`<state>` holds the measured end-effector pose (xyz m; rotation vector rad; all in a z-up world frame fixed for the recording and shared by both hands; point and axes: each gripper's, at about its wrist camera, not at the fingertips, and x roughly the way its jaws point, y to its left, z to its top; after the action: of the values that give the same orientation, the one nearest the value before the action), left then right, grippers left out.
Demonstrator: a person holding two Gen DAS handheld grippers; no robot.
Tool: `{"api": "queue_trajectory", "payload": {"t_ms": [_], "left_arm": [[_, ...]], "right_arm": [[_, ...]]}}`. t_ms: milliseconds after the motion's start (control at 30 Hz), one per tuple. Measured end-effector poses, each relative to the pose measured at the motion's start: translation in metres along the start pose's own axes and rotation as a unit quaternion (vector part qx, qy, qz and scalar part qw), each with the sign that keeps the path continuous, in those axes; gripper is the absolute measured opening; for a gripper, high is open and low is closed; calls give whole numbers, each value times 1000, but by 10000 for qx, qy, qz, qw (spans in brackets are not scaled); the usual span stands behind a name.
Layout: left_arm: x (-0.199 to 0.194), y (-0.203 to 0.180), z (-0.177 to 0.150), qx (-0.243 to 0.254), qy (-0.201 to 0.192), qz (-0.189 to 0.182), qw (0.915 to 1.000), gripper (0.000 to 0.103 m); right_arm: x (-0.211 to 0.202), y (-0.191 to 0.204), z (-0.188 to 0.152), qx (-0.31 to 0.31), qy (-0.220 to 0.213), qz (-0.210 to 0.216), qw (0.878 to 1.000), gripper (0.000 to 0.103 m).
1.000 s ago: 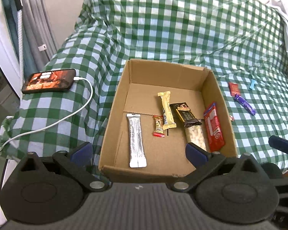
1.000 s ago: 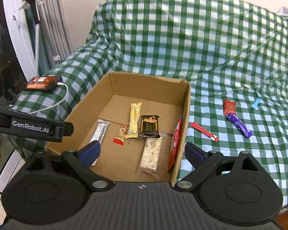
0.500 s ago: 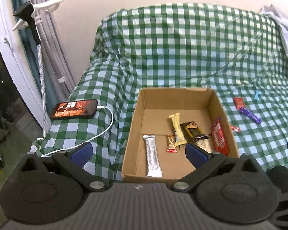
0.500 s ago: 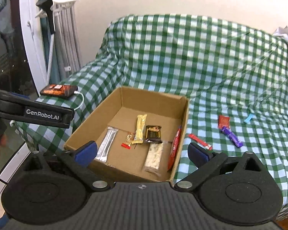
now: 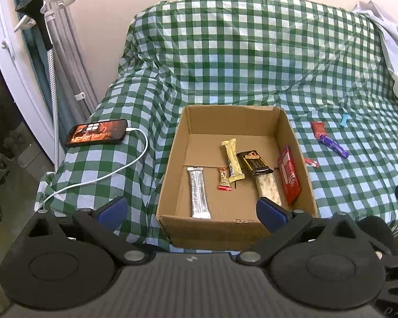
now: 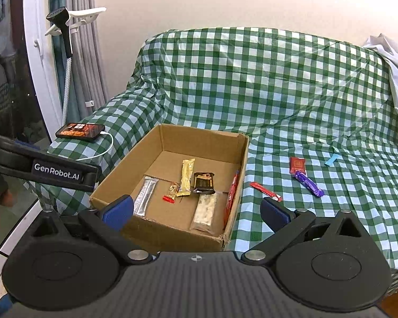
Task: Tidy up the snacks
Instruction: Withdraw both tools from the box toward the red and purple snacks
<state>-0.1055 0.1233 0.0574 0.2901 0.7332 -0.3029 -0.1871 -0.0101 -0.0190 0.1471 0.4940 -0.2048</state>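
Observation:
An open cardboard box (image 5: 172, 164) (image 6: 241, 164) sits on the green checked cover and holds several snacks: a silver bar (image 5: 198, 192), a small red bar (image 5: 223, 182), a yellow bar (image 5: 232, 159), a dark bar (image 5: 254, 163), a clear white pack (image 6: 204, 212) and a red pack (image 5: 288, 177). Outside on the cover lie a thin red stick (image 6: 265, 191), a red packet (image 6: 297, 164), a purple bar (image 6: 309, 183) and a blue piece (image 6: 331, 159). My left gripper (image 5: 192, 212) and right gripper (image 6: 196, 209) are open and empty, held back from the box.
A phone (image 5: 98, 132) with a white cable (image 5: 114, 169) lies on the cover left of the box. A white rack and curtains (image 6: 66, 53) stand at the left. White cloth (image 6: 395, 61) lies at the right. The left gripper's body (image 6: 53, 171) shows in the right wrist view.
Both grippers have pulled back and up from the box, so the box looks smaller and more of the sofa shows. Nothing was taken hold of.

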Motion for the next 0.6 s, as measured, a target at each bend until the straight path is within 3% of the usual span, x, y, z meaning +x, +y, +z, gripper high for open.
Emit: {"api": "queue_trajectory", "payload": {"t_ms": [200, 600], "left_arm": [[-3, -8, 5, 169, -41, 248, 9995, 103], [21, -34, 25, 202, 327, -60, 9992, 103]], "right_arm": [[-6, -5, 0, 45, -88, 3, 10000, 102], [6, -40, -3, 462, -26, -75, 9989, 102]]}}
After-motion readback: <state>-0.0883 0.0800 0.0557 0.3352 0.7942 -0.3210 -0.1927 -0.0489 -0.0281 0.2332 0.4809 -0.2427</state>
